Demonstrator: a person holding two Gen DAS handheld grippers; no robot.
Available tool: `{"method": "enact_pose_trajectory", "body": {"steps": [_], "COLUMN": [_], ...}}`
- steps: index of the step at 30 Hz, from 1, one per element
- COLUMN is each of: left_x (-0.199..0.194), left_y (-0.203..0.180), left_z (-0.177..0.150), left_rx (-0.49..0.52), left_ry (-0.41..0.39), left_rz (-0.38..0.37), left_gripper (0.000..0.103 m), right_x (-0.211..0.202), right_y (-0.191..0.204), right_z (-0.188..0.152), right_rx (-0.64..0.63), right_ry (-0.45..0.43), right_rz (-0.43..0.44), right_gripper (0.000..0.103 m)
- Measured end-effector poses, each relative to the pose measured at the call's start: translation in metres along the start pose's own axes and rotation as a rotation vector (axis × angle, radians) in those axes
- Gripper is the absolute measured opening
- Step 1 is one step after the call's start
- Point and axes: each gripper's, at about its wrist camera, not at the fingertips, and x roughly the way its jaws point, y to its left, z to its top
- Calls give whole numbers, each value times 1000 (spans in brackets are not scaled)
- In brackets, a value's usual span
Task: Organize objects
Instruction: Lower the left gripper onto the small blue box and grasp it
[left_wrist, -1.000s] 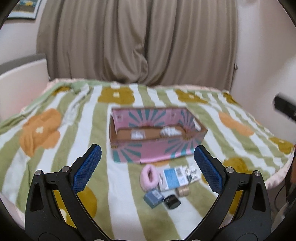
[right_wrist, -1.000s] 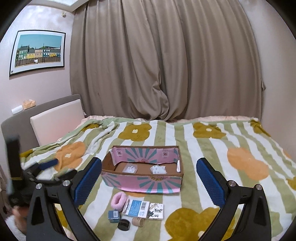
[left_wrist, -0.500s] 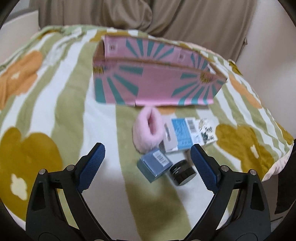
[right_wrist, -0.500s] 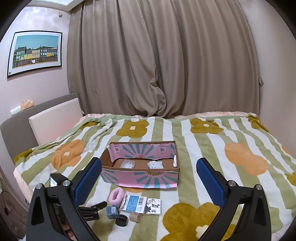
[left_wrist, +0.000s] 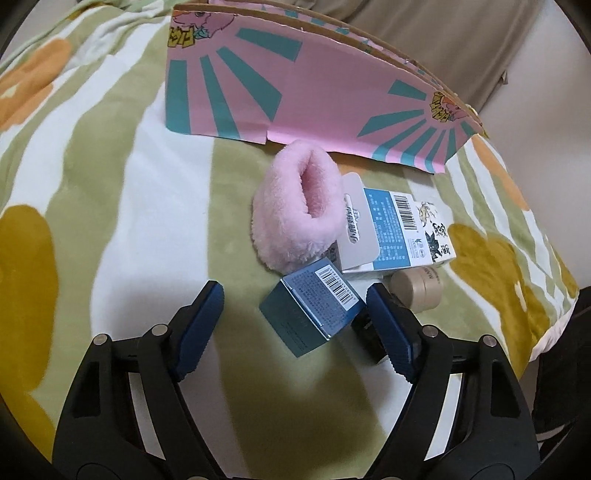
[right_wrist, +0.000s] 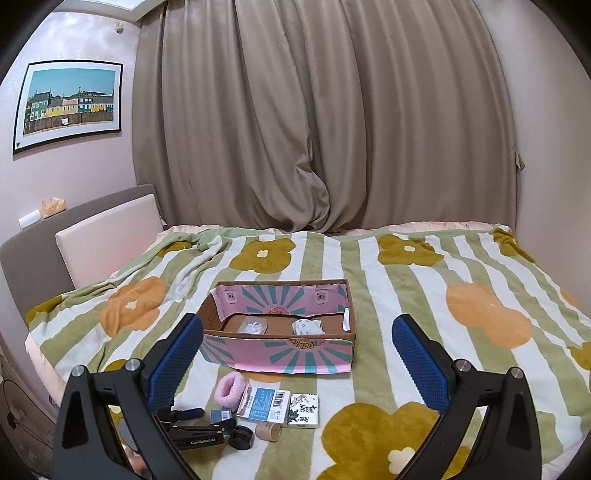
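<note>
left claw (left_wrist: 294, 316) lower now, narrowing but unclamped astride blue box (left_wrist: 314, 304) — black jar (left_wrist: 365, 332) half-hidden; right claw (right_wrist: 297, 363) spread

I see a small blue box (left_wrist: 312, 308) tilted on the blanket, beside a pink puff (left_wrist: 295, 210), cartons (left_wrist: 391, 229) and a pink tray (left_wrist: 317, 88).

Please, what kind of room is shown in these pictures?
Most likely a bedroom: a bed under a flowered blanket, a padded headboard, long curtains and a framed picture on the wall.
</note>
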Motion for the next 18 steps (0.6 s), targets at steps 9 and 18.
{"method": "enact_pose_trajectory", "body": {"steps": [9,18], "left_x": [7,9], "left_y": [-6,-9], "left_z": [0,-5], "left_rx": [0,40], "left_ry": [2,-24], "left_rz": [-4,25], "left_gripper": [78,61], "right_x": [2,3], "right_y": [-5,-8], "right_z": [-2,-3], "right_rx": [15,26], "right_ry": [8,11], "right_rz": [7,13], "right_gripper": [102,102]}}
